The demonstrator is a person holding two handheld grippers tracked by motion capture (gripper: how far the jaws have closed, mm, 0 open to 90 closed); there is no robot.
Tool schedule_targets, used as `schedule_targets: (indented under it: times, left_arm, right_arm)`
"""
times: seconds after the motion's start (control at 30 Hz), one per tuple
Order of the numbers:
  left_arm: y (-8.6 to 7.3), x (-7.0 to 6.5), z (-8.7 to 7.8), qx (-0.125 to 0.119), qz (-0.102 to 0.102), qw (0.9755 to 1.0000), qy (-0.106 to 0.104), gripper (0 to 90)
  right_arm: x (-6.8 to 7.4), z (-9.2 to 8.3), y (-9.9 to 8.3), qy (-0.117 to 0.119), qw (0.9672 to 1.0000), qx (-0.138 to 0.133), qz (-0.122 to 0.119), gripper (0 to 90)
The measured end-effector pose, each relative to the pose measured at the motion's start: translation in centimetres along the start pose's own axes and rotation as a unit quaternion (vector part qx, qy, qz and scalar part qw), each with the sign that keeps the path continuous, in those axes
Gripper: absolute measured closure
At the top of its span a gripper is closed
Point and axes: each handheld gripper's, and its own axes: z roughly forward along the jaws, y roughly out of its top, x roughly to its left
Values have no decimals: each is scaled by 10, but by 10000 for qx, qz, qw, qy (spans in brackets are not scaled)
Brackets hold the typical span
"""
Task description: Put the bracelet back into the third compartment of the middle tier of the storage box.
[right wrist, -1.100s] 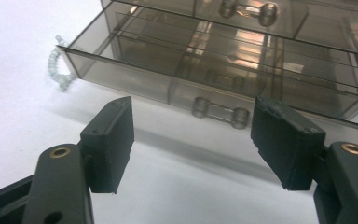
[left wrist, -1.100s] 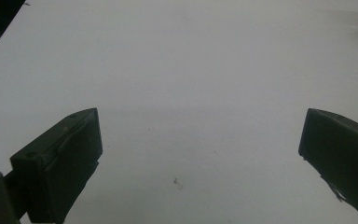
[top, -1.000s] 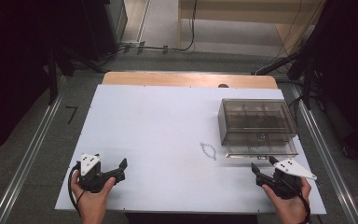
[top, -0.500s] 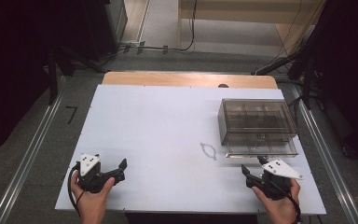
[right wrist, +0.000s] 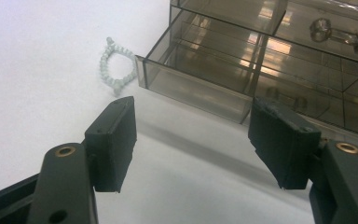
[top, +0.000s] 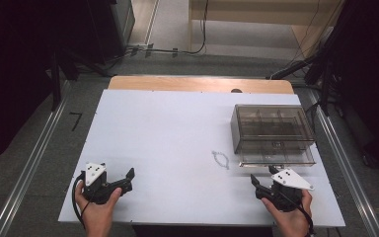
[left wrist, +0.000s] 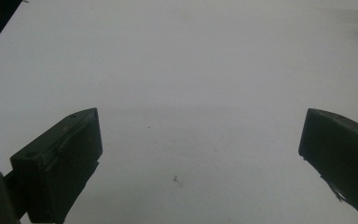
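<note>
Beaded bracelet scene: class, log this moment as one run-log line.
right tongs: open, empty | beaded bracelet: on table beside drawer box | left tongs: open, empty

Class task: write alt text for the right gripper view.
Open black right gripper over a white table, aimed at a smoky clear organiser box with its bottom drawer open. A small white bead bracelet lies beside the drawer's corner.

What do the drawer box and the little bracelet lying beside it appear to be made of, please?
The drawer box looks like smoky, transparent hard plastic with a glossy finish: its dividers show through the walls and light glints off them. The bracelet seems to be a loop of small pale beads, glass or plastic; the pictures leave that open.
</note>
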Motion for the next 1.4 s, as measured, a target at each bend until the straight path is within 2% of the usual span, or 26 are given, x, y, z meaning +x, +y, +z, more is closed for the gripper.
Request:
schedule_targets:
  times: [0.47,0.83,1.03,1.4]
  left_arm:
    - [0,1,0,8,-21,10000,-20,0]
    - [-1,1,1,24,-38,10000,-24,0]
    - [0,1,1,14,-38,10000,-23,0]
    - [0,2,1,0,-41,10000,-28,0]
  right_arm:
    - [21,7,5,107,9998,8,-167,349]
    - [36,19,7,396,9988,120,-274,394]
    - [42,25,8,465,9984,174,-275,422]
    - [52,45,11,505,9976,300,-356,513]
